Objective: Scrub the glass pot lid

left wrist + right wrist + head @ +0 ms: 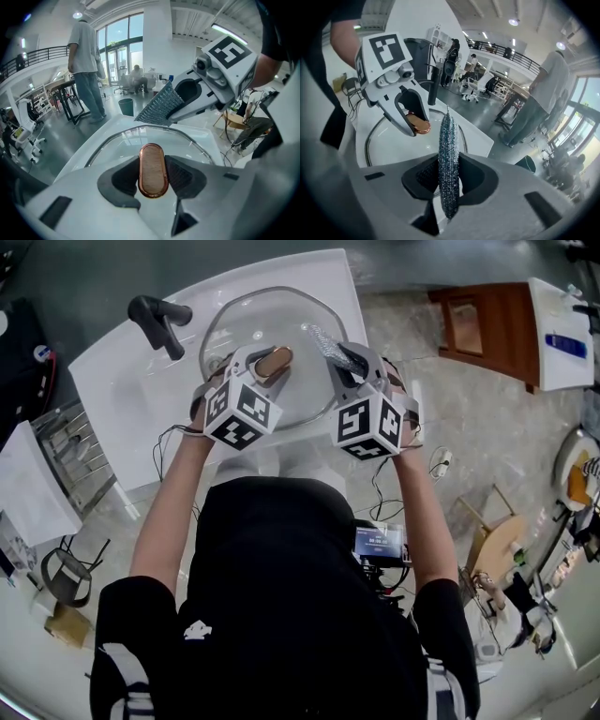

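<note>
1. The left gripper [152, 171] has its jaws closed onto the oval, copper-rimmed knob [153, 169] of the glass pot lid [140, 140]. The dark pads press both long sides of the knob, so the lid hangs from this one grip
2. Seen from the head, the left gripper [267, 362] holds the lid [272, 320] just ahead of itself. The lid seems tilted over the white basin [122, 381], probably to turn one glass face toward the other tool and let any drips fall in
3. Just to its right, the right gripper [447, 178] is clamped on a dark, glittery mesh scrubbing pad [448, 159]. The pad stands edge-on between the jaws and sticks out past the tips, which leaves free mesh to rub with
4. From the left gripper, the pad [159, 105] sits ahead and to the right, at the lid's far rim
5. No view settles whether mesh and glass are touching or only very close
6. The marker cubes cover the near part of the lid in the head view, so its lower rim is hidden
7. Ahead and left of the left gripper stands a black faucet [159, 320]. I see no water or suds, though clear glass against white makes that hard to judge
</note>
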Tool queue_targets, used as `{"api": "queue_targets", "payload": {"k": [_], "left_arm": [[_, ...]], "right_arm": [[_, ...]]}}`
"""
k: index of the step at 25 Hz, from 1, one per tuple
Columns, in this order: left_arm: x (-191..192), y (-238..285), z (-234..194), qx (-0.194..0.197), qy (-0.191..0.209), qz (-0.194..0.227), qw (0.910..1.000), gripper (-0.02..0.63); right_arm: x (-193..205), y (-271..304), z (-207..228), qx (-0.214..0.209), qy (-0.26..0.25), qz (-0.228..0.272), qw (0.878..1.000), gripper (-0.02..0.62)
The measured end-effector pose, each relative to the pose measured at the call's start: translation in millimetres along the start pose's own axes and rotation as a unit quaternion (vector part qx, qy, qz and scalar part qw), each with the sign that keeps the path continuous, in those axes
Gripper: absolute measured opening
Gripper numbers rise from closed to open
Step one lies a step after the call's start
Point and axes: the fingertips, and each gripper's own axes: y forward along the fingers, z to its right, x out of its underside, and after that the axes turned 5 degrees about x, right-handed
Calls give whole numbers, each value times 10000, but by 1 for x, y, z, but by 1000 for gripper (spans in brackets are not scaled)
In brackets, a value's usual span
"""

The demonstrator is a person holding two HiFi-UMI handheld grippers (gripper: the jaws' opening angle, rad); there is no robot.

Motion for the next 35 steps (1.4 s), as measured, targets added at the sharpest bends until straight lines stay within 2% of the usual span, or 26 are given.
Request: {"api": "queue_targets", "payload": {"k": [14,25,30,35], "left_arm": [[0,0,0,24,0,23,10000,169],[0,-1,1,55,-12,55,10000,169],[-1,0,0,71,-12,55,10000,167],[0,-1,1,62,-19,61,10000,167]], "right_arm": [[-4,24,10,-72,-1078,-241,9939,71],[-1,38,-3,-451,-1325,-482,9890,71],[0,39,-4,-631,-1580,-674,9831,69],[-1,40,-5,-880,-1536,-845,9806,67]]}}
